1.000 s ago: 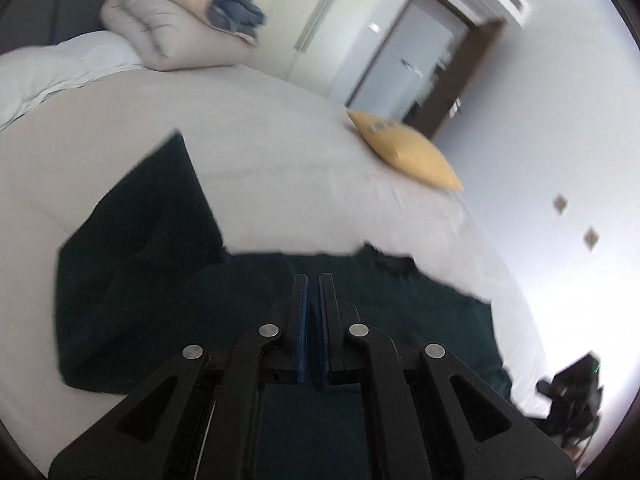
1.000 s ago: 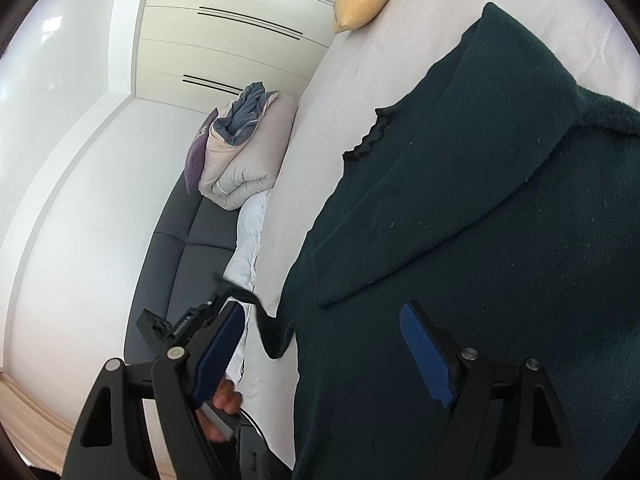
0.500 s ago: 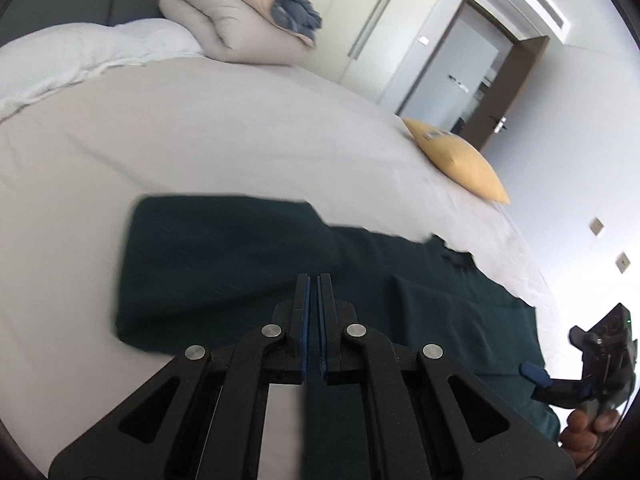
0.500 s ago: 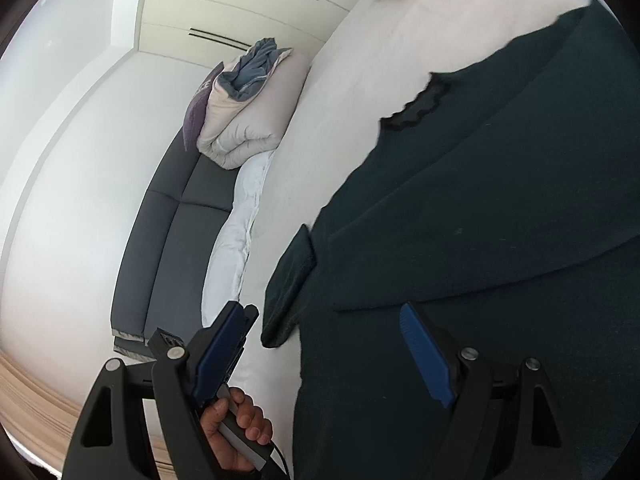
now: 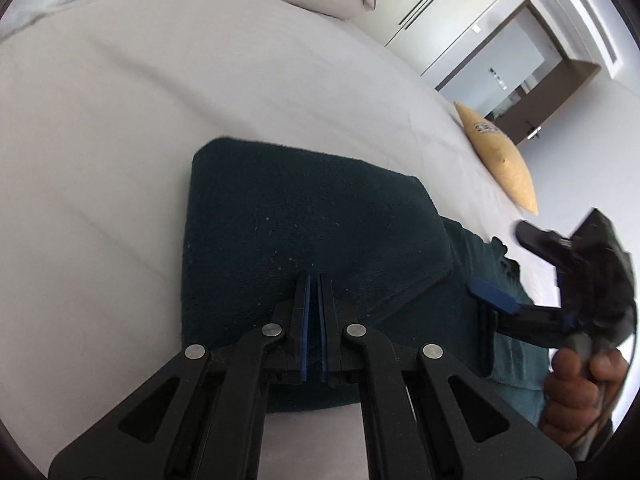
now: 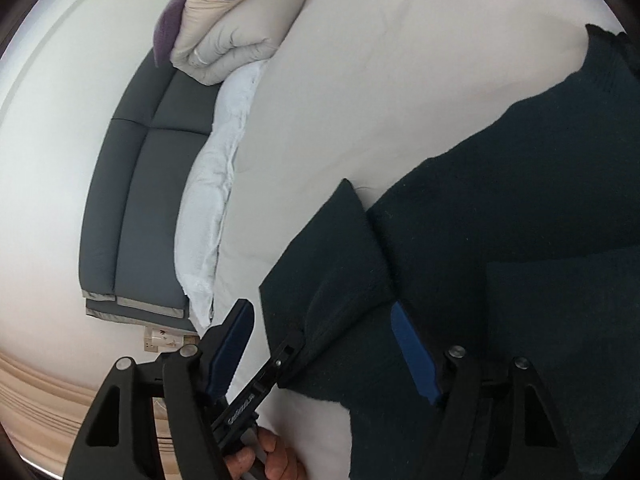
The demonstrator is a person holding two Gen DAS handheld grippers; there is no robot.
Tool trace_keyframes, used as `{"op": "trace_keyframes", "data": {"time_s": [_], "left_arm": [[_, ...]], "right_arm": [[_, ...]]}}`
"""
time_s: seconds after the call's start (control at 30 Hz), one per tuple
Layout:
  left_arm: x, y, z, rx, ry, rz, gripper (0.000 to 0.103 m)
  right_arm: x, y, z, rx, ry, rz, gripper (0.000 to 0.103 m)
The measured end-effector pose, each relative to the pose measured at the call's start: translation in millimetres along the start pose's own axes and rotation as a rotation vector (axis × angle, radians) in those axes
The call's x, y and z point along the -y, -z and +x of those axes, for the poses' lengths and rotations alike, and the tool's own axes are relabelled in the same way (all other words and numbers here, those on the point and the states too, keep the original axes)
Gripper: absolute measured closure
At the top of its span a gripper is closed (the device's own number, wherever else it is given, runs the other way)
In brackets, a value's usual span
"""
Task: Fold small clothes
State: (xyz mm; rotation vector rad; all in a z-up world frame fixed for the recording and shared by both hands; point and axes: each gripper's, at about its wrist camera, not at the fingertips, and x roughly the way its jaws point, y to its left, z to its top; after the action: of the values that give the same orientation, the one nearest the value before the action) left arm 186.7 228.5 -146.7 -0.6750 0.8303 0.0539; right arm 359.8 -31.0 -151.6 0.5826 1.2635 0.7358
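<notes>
Garment: the dark green garment [image 5: 312, 248] lay on the bed [image 5: 160, 120], a folded flap over its near left part.
Left claw: the left claw [image 5: 314, 280] was pressed together, pinching the edge of that flap; its fingers [image 6: 288, 350] met the cloth at the near edge.
Right claw: the right claw [image 6: 324, 344] was spread over the garment and closing, the pads not pressing the cloth.
Right hand: the right hand [image 5: 576, 388] held the tool's handle.
Far side: a yellow pillow [image 5: 500, 160] and a rolled duvet [image 6: 240, 36].

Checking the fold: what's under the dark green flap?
The folded flap lies on the rest of the dark green garment, itself on the bed sheet. What the flap covers cannot be seen.
</notes>
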Motion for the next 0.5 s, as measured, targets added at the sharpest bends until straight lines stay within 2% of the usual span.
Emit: {"op": "trace_keyframes", "data": {"time_s": [0.1, 0.33, 0.37, 0.43, 0.5], "left_arm": [[-6.3, 1.4, 5.3, 0.002, 0.026, -0.004, 0.101], [-18.8, 7.6, 12.4, 0.010, 0.052, -0.014, 0.101], [-20.0, 7.4, 13.6, 0.010, 0.052, -0.015, 0.101], [-20.7, 7.2, 12.8, 0.014, 0.049, -0.014, 0.101], [-19.5, 7.2, 11.5, 0.015, 0.046, -0.014, 0.101]], "right_arm": [[-1.7, -4.2, 21.8, -0.015, 0.013, -0.007, 0.031], [-5.6, -11.5, 54.0, -0.039, 0.022, -0.027, 0.046], [-5.1, -11.7, 54.3, -0.037, 0.013, -0.022, 0.058], [-4.1, -11.8, 52.7, -0.036, 0.005, -0.021, 0.074], [-3.6, -9.0, 44.7, -0.012, 0.005, -0.043, 0.082]]}}
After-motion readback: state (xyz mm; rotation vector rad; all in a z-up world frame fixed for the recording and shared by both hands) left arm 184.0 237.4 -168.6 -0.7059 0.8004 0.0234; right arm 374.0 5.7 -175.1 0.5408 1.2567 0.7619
